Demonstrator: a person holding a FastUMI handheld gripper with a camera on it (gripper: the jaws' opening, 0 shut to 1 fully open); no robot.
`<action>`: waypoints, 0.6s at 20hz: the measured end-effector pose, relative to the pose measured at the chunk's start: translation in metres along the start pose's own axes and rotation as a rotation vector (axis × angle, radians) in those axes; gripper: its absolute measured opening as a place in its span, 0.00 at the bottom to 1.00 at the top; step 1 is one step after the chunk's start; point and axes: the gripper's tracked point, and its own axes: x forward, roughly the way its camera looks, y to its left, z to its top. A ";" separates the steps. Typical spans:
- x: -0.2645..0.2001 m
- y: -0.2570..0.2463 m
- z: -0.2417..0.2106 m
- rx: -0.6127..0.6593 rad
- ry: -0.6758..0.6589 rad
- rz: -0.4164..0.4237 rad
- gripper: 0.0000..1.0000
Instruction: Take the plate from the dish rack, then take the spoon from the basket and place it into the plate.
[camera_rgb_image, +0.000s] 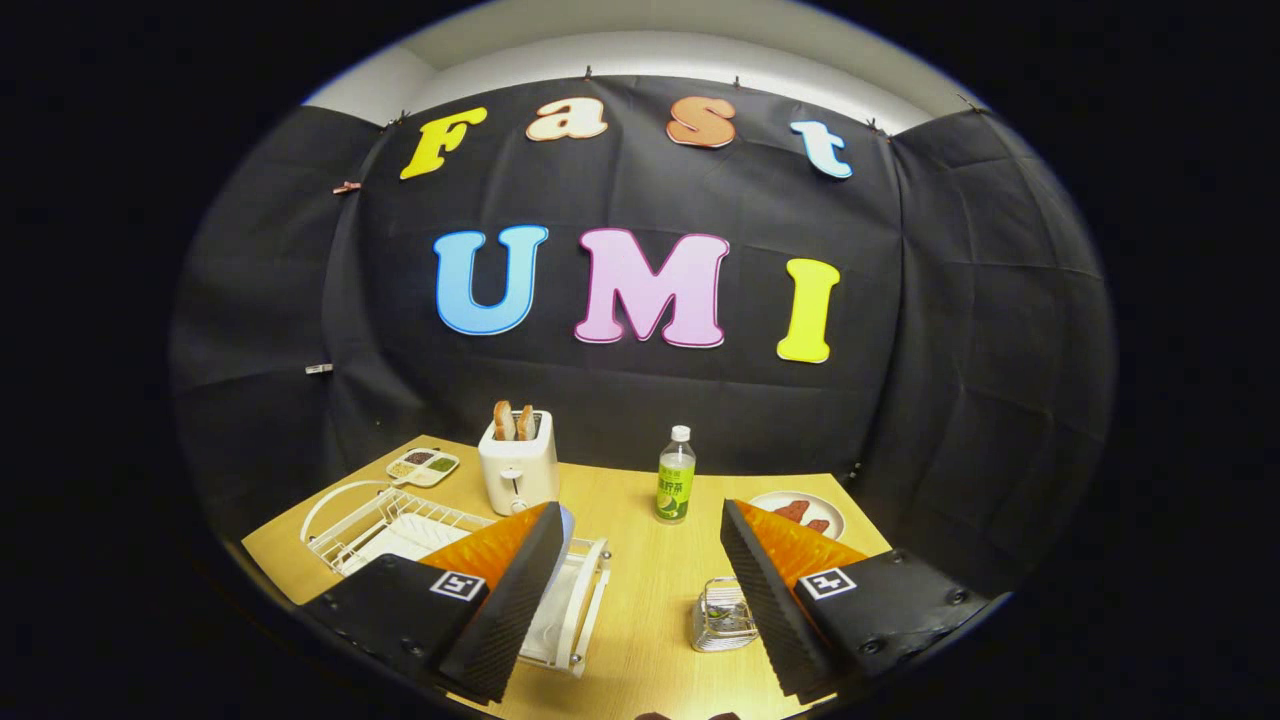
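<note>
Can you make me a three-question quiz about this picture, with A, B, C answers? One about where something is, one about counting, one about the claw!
1. Where is the bottle?
A. On the table beyond the claw's fingers, to the side of the toaster
B. Inside the dish rack
C. On the plate

2. How many slices of bread stick out of the toaster?
A. None
B. Two
C. Five

3. What is the claw doing?
A. Squeezing the bottle
B. Shut tight on the small wire basket
C. Open, holding nothing

Answers:
1. A, the bottle stands upright on the wooden table past the fingers, with the toaster beside it.
2. B, two browned slices poke from the toaster's top.
3. C, the fingers stand wide apart with bare table between them; the dish rack lies by one finger, the small wire basket by the other.
</note>
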 end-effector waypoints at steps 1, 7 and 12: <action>0.005 0.007 0.000 -0.003 0.007 0.010 0.97; 0.045 0.041 -0.024 -0.043 0.148 0.016 0.98; 0.076 0.059 -0.065 -0.083 0.313 0.016 0.95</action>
